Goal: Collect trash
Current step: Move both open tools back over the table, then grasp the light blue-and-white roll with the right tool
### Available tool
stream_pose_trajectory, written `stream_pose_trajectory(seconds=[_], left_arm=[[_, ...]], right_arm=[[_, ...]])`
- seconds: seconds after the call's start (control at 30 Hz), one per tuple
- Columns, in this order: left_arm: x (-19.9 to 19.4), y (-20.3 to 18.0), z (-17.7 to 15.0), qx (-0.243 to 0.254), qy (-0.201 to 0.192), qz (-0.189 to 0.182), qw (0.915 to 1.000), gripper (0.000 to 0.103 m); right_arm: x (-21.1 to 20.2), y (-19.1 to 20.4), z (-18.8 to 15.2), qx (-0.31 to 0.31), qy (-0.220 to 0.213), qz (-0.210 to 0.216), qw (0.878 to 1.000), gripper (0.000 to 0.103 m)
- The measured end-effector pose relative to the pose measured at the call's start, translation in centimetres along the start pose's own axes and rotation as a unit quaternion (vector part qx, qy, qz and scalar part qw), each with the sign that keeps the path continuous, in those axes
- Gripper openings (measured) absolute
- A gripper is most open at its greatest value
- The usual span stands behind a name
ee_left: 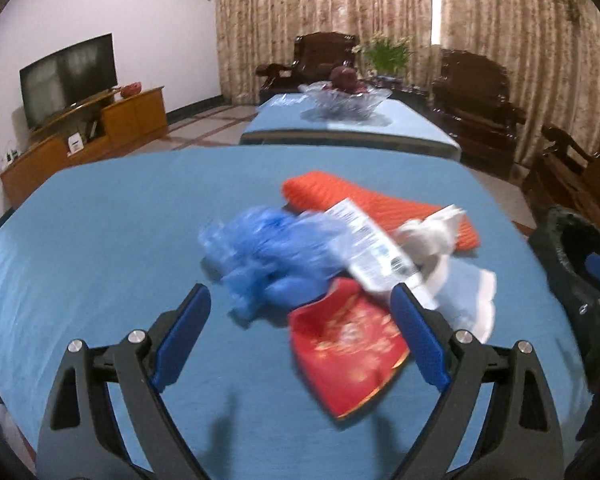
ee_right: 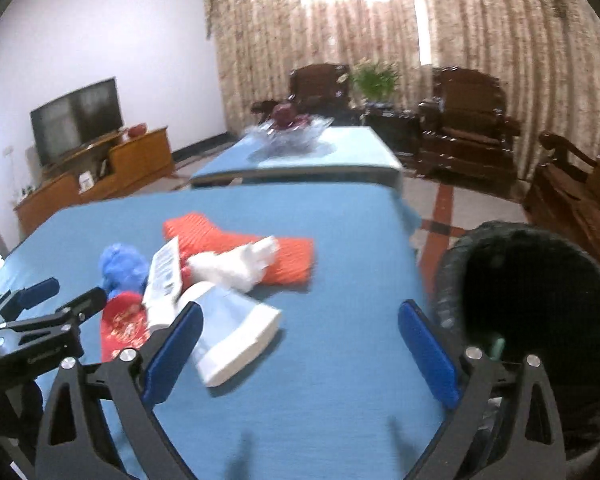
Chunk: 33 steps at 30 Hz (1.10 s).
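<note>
Left and right wrist views over a table draped in blue cloth (ee_left: 80, 248). The left gripper (ee_left: 302, 336) hangs just above the cloth with its blue-padded jaws spread wide and nothing between them. The trash lies in one overlapping heap directly ahead, at twelve o'clock: a crumpled blue plastic glove (ee_left: 268, 256) toward eleven o'clock, a flat red envelope with gold print (ee_left: 348, 344) lying between the jaws toward the right pad, and a long white printed label strip (ee_left: 374, 246) running from twelve toward four o'clock. Behind these lie a folded orange ribbed cloth (ee_left: 364, 204), a wad of white tissue (ee_left: 428, 236) and a pale blue-and-white paper sheet (ee_left: 468, 296).

The right gripper (ee_right: 300, 348) is likewise wide open and empty, over bare cloth; from it the heap lies at ten o'clock and the round black-lined waste bin (ee_right: 536, 300), off the table edge, at two o'clock.

Judgement: the left gripper is the nearer to the heap and already straddles the envelope's near corner; a short forward-down advance seems to suffice. The envelope, lying flat, may resist pinching.
</note>
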State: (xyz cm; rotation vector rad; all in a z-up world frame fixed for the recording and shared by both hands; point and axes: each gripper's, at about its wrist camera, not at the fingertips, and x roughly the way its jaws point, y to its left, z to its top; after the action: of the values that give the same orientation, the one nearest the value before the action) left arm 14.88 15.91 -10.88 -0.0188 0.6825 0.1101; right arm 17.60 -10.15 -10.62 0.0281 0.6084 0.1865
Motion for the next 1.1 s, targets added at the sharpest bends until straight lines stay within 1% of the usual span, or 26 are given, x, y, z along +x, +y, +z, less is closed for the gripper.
stream_pose_trajectory(seconds=[0.13,0.23,0.37,0.57,0.63,0.7,0.8,0.83,0.93,1.0,1.07,1.1], left_arm=[[0.3,0.8,-1.1,-0.001,0.015,-0.004,0.9999,0.088],[0.4,1.2,-2.1,-0.002,0.025,-0.014,0.9996,0.088],[0.7,0.7,-2.7,0.007,0.035,-0.021,0.9991,0.088],[0.9,1.2,-2.8,0.003,0.036,-0.011,0.9993,0.088],[1.0,1.5,-2.8,0.003,0.037,-0.007,0.9993,0.088],[1.3,1.7,-2.7,0.001,0.039,-0.006,0.9992,0.088],[1.8,1.7,-2.7,0.0,0.046,-0.007,0.9989,0.088],[2.0,1.6,-2.7,0.001,0.048,-0.008,0.9988,0.088],[2.4,1.3,-2.8,0.002,0.053,-0.012,0.9985,0.087],[2.6,1.2,-2.9,0.001,0.055,-0.014,0.9984,0.087],[2.6,1.1,-2.9,0.001,0.055,-0.015,0.9984,0.087],[2.7,1.1,-2.8,0.0,0.054,-0.016,0.9984,0.087]], right_arm=[[1.2,1.8,-1.3,-0.011,0.025,0.007,1.0,0.094],[1.9,2.3,-1.8,-0.018,0.043,0.008,0.999,0.094],[3.1,2.7,-2.6,-0.029,0.074,0.008,0.997,0.093],[4.5,2.9,-3.1,-0.032,0.115,0.009,0.993,0.091],[5.0,3.0,-3.3,-0.035,0.13,0.009,0.991,0.089],[5.5,3.1,-3.5,-0.036,0.141,0.004,0.989,0.088],[5.5,2.7,-3.3,-0.029,0.137,-0.009,0.99,0.087],[5.4,2.4,-3.2,-0.029,0.133,-0.02,0.99,0.087],[5.1,1.5,-2.7,-0.037,0.119,-0.063,0.99,0.087],[4.9,0.9,-2.2,-0.05,0.107,-0.101,0.988,0.087],[4.8,0.5,-1.7,-0.052,0.102,-0.102,0.988,0.087],[4.7,0.4,-1.4,-0.042,0.1,-0.087,0.99,0.088]])
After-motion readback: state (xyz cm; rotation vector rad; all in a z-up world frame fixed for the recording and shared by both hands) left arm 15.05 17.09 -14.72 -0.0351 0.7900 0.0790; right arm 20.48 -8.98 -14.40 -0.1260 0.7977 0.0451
